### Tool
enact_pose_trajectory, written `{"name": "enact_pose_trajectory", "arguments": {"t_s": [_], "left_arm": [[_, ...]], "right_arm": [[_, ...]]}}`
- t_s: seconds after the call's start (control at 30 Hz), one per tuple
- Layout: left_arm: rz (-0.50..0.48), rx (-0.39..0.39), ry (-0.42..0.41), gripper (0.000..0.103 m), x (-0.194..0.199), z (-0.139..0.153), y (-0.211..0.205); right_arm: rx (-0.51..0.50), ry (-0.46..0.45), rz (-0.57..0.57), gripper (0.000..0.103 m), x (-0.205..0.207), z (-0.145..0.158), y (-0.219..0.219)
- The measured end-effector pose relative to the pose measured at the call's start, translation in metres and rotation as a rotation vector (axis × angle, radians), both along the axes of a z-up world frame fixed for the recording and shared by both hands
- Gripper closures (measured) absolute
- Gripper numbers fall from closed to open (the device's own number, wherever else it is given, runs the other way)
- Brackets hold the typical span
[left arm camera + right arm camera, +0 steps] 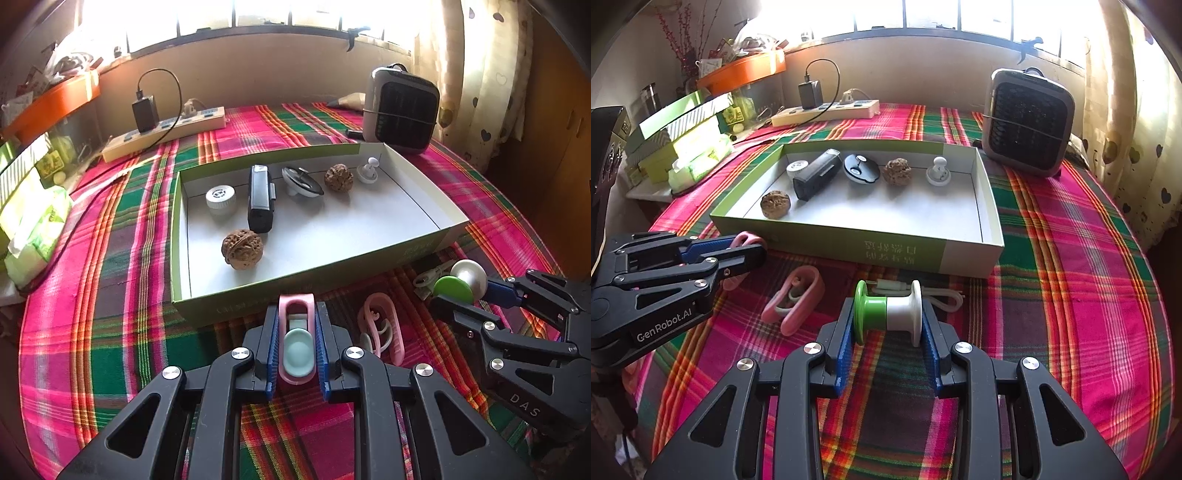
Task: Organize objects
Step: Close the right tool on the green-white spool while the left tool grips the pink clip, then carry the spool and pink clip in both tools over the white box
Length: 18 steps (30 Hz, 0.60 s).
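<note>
Between the left fingers (297, 347) a pink clip (296, 332) with a pale teal insert sits clamped along its length, and the right fingers (888, 323) are clenched on the two end flanges of a green-and-white spool (888, 310), both just short of the near wall of the open box (991, 206). To do this well, I'd say each hand should lift clear of that wall before moving ahead. The bare floor ahead of the fingers, short of the walnuts (242, 249), looks the safest drop.
</note>
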<state>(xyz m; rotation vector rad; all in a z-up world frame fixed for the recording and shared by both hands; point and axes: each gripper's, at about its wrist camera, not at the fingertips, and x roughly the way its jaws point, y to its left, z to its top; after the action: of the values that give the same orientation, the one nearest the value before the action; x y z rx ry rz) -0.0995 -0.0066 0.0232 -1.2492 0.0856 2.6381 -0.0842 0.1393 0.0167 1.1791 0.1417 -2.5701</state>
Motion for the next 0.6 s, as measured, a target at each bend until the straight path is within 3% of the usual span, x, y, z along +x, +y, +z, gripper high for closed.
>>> {"name": "enact_pose_trajectory", "arguments": {"t_s": [0.6], "left_arm": [[0.010,0.032,0.053,0.087,0.007,0.021,-0.008]], "right_arm": [[-0.010,0.046,0.019,0.069,0.002,0.016,-0.007]]}}
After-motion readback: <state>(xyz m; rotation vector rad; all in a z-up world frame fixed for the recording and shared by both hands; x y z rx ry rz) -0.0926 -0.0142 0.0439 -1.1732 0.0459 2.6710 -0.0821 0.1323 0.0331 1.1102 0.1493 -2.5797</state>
